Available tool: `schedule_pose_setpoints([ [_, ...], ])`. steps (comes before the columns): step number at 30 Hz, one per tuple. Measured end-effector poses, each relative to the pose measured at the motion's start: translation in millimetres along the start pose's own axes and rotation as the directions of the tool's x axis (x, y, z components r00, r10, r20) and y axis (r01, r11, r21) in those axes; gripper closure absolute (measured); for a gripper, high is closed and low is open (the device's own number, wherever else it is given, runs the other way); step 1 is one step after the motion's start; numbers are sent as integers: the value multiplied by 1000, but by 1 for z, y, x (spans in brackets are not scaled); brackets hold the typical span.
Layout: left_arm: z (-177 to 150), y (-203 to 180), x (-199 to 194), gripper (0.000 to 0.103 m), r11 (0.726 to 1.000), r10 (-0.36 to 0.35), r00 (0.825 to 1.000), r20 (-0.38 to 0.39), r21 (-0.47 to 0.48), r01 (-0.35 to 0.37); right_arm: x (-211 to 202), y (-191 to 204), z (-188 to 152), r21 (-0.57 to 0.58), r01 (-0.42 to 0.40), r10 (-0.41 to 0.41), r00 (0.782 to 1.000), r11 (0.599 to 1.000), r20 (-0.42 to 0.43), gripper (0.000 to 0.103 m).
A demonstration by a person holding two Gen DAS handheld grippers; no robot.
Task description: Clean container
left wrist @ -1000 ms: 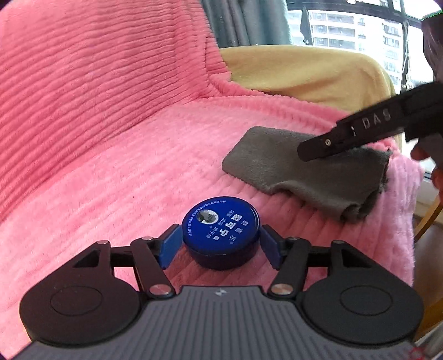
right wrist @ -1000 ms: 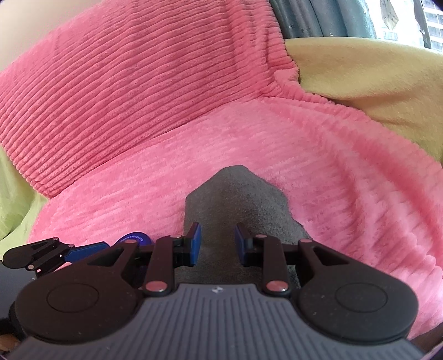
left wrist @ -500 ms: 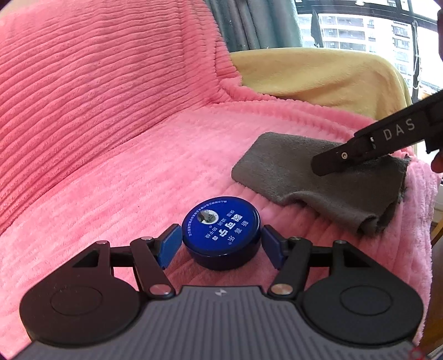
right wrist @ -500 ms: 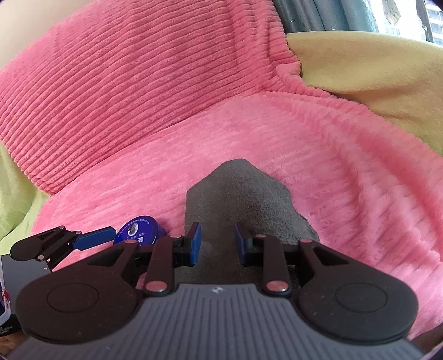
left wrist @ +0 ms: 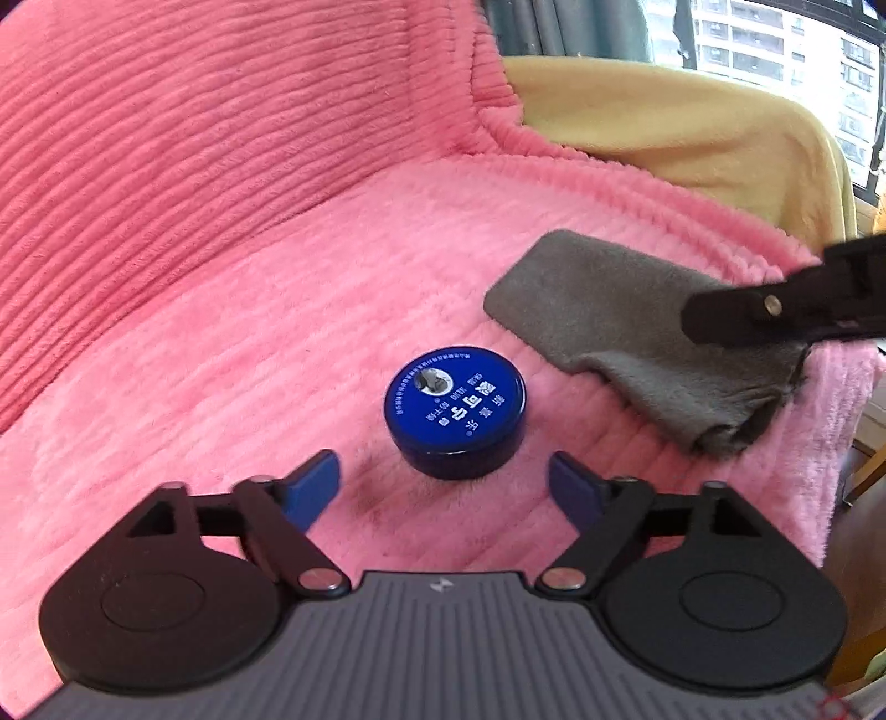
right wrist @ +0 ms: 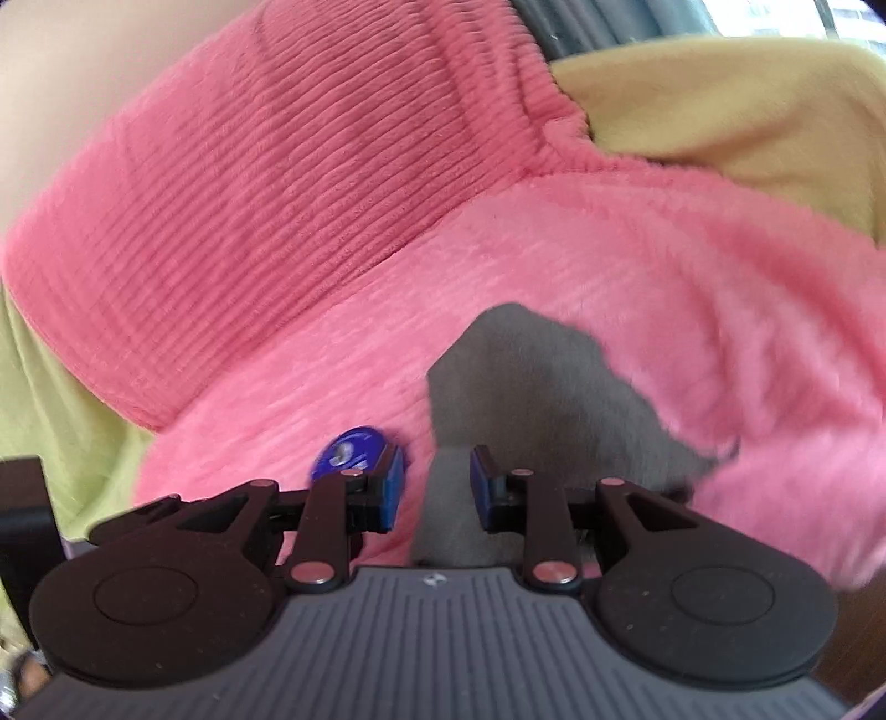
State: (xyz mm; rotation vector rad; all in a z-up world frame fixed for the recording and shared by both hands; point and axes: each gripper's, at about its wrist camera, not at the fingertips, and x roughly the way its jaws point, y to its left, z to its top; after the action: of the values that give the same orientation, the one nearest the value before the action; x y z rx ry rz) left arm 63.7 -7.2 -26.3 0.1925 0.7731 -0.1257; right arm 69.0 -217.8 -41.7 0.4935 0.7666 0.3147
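A round blue tin [left wrist: 454,412] with a printed lid lies flat on the pink blanket [left wrist: 249,343]. My left gripper [left wrist: 443,483] is open, its blue pads just short of the tin on either side and not touching it. To the right lies a grey cloth [left wrist: 614,310], its near end drooping over the seat's edge. My right gripper [right wrist: 437,482] hovers over that cloth [right wrist: 531,376], fingers a little apart, and one of its black fingers [left wrist: 769,310] shows above the cloth in the left wrist view. The tin [right wrist: 354,448] peeks out behind the right gripper's left finger.
The pink ribbed blanket covers the seat and backrest [left wrist: 194,138]. A yellow cover [left wrist: 692,127] lies behind on the right and a green one [right wrist: 50,399] on the left. The seat's front edge [left wrist: 830,443] drops off at the right; a window [left wrist: 775,50] is beyond.
My left gripper has opened wider and drawn back, so the tin now sits ahead of its pads. The right gripper has shifted with motion blur, still over the cloth.
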Motion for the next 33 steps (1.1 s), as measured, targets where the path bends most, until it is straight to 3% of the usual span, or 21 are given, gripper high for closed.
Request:
schedule_pose_setpoints([
  [6,-6,-4,-32,2,997,22,1000,11,-77,-21,-14,8,-13,7,50,-50,999,999,20,78],
  [13,-13,-16,-62,0,996,47,998,40,-79,-43,-30,18,-28,17,108,-108,993,994,44,79],
  [21,-28,-15,-88,1,992,-12,995,102,-121,24,-50,24,-42,9,175,-175,983,985,60,79],
  [28,-38,-19,-90,1,996,18,998,66,-83,-13,-54,48,-64,-101,271,-268,963,957,38,79],
  [33,-43,-17,-85,1,994,48,998,40,-97,-44,-53,47,-62,-109,273,-271,962,956,28,79],
])
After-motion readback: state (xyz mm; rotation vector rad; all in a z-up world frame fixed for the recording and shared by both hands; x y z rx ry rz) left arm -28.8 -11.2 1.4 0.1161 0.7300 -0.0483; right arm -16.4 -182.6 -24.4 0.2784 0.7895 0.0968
